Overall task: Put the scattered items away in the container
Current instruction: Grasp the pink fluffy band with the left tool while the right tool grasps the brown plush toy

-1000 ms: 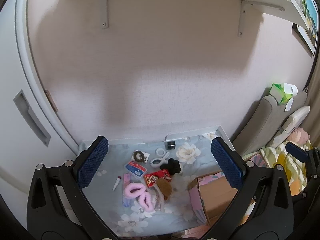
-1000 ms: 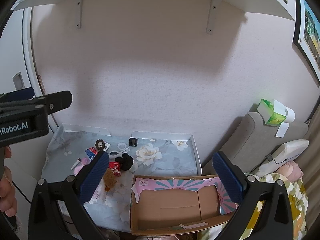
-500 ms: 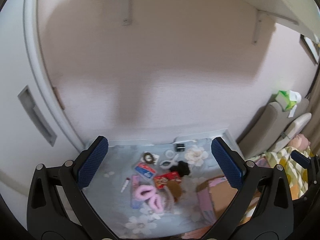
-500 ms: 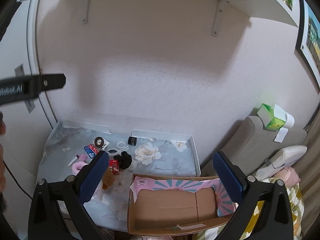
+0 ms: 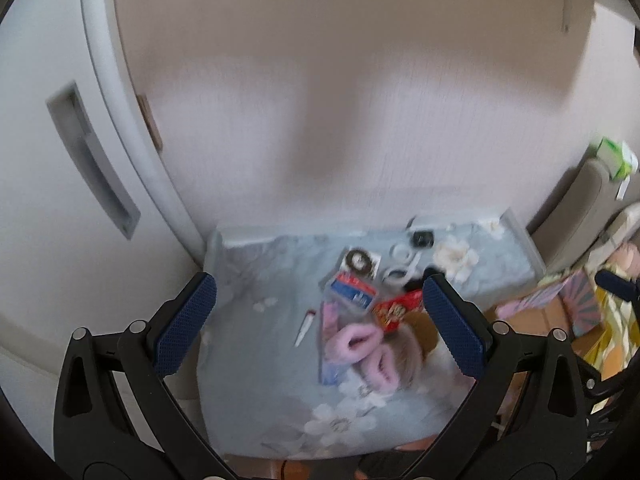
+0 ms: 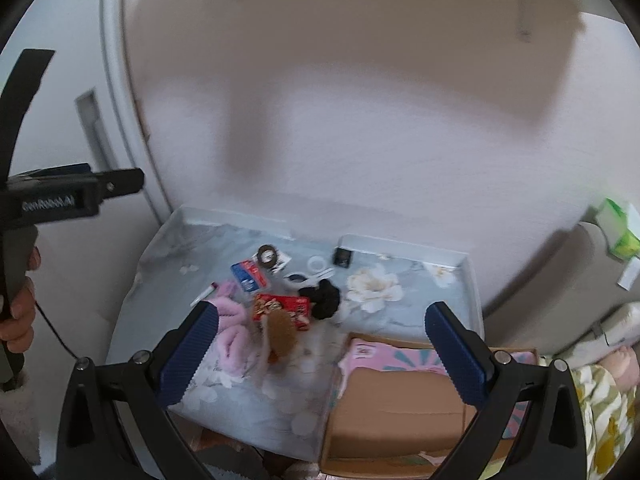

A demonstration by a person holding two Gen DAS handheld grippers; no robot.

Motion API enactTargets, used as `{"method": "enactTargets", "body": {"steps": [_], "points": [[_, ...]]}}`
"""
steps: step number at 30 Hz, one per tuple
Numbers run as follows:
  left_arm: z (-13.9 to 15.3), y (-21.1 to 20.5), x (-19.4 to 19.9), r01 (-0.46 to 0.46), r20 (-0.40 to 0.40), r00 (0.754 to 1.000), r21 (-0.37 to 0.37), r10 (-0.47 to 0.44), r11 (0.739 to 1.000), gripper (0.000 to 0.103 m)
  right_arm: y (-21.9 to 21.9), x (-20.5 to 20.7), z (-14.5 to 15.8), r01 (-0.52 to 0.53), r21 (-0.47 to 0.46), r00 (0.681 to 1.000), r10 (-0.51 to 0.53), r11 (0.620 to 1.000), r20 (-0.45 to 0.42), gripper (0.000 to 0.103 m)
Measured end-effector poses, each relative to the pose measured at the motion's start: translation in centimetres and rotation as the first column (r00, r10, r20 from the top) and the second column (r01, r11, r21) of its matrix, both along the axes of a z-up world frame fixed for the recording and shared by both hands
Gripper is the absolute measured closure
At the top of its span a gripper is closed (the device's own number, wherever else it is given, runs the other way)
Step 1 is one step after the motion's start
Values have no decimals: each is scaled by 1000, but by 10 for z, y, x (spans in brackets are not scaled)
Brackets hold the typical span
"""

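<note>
A: Where do the scattered items lie?
B: On the bench (image 6: 168, 312), under a floral cloth: a pink fluffy piece (image 6: 234, 332), a red packet (image 6: 286, 308), a black scrunchie (image 6: 324, 298), a blue packet (image 6: 248, 274).

A: And the box (image 6: 400, 404)?
B: At the bench's right front corner, open and bare inside.

A: The grippers?
B: The left gripper (image 5: 316, 326) and right gripper (image 6: 322, 354) hover above, jaws wide apart, holding nothing. A hand (image 6: 18, 308) grips the left tool's handle.
</note>
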State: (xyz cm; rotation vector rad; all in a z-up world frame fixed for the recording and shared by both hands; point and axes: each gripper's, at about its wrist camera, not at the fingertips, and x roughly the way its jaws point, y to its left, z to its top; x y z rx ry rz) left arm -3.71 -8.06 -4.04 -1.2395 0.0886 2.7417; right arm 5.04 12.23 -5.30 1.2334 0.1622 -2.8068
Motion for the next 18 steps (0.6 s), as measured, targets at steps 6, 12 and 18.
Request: {"method": "enactTargets", "body": {"steps": [6, 12, 18], "points": [[-44, -4, 1, 65, 48, 997, -7, -65, 998, 0, -25, -11, -34, -75, -13, 996, 76, 997, 45, 0], [-93, -2, -2, 135, 89, 987, -37, -131, 990, 0, -36, -17, -73, -74, -44, 993, 78, 996, 87, 4], [-143, 3, -13, 199, 118, 975, -66, -190, 978, 0, -39, -31, -120, -38, -74, 986, 49, 997, 160, 16]]}}
